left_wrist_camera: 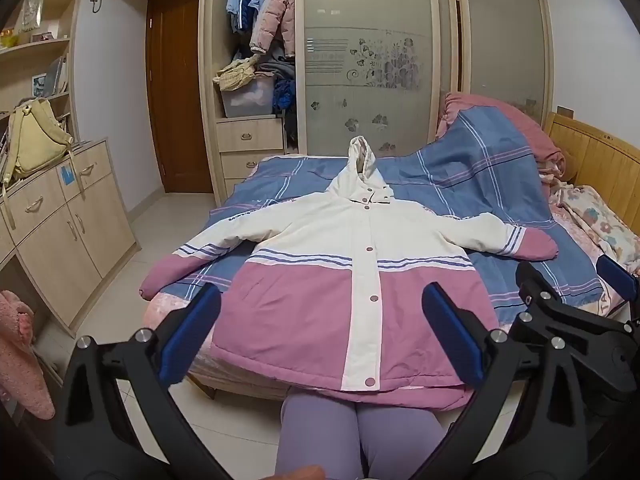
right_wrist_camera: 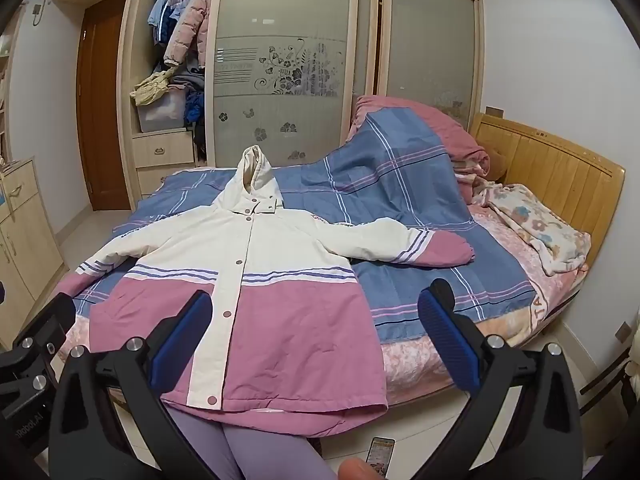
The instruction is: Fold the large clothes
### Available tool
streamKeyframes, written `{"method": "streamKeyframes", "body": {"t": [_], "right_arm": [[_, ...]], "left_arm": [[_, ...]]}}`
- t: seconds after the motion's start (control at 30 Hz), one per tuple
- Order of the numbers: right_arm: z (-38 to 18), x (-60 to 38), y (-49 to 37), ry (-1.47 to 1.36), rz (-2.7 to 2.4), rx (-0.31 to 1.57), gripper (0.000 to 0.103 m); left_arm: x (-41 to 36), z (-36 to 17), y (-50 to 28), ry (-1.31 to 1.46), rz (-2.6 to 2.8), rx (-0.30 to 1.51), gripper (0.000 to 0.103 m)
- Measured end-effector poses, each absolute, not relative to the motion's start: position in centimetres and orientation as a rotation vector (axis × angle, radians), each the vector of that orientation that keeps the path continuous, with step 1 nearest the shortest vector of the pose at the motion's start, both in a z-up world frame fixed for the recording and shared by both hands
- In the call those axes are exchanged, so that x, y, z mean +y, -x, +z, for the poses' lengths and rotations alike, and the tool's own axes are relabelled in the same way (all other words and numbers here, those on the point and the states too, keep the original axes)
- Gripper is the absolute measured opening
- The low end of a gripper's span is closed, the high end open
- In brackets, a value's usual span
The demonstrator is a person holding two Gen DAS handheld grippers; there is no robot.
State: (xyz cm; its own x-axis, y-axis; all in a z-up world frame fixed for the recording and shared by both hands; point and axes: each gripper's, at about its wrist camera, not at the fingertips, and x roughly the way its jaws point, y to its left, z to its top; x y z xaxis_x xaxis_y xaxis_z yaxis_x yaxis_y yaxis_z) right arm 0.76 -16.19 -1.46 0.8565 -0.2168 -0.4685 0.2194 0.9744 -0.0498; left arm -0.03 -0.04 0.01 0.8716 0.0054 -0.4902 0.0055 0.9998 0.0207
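Both grippers hang just short of the bed's near edge, above the person's lilac-clad legs (left_wrist_camera: pixel 356 436). In the left wrist view the left gripper (left_wrist_camera: pixel 322 334) has its 2 blue-padded fingers (left_wrist_camera: pixel 188 336) spread wide and holding nothing, framing the jacket's pink lower panel; the right gripper (right_wrist_camera: pixel 316 340) in its own view is spread just as wide and equally empty, with part of its black frame also showing at the right of the left view.

Lying face up on the blue plaid bedsheet (left_wrist_camera: pixel 460 184) is the hooded jacket (left_wrist_camera: pixel 352 264) (white on top, pink below, with thin blue stripes where the colours meet). Its snap placket is closed, both sleeves reach out sideways, and the hood points toward the wardrobe (left_wrist_camera: pixel 368 52). The hem overhangs the near edge of the bed (right_wrist_camera: pixel 440 364), and the sleeve on the left of the view droops over the bed's side.

A bunched pink-and-blue quilt (right_wrist_camera: pixel 404 140) is piled near the wooden headboard (right_wrist_camera: pixel 556 180), and a phone (right_wrist_camera: pixel 380 454) lies on the tiled floor beside the legs.
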Motion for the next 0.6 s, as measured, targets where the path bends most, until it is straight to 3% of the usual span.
{"method": "streamKeyframes", "body": {"t": [0.6], "right_arm": [[-1.49, -15.83, -1.35, 0.0, -0.223, 0.499, 0.102]], "left_arm": [[0.23, 0.09, 0.28, -0.015, -0.003, 0.507, 0.101]]}}
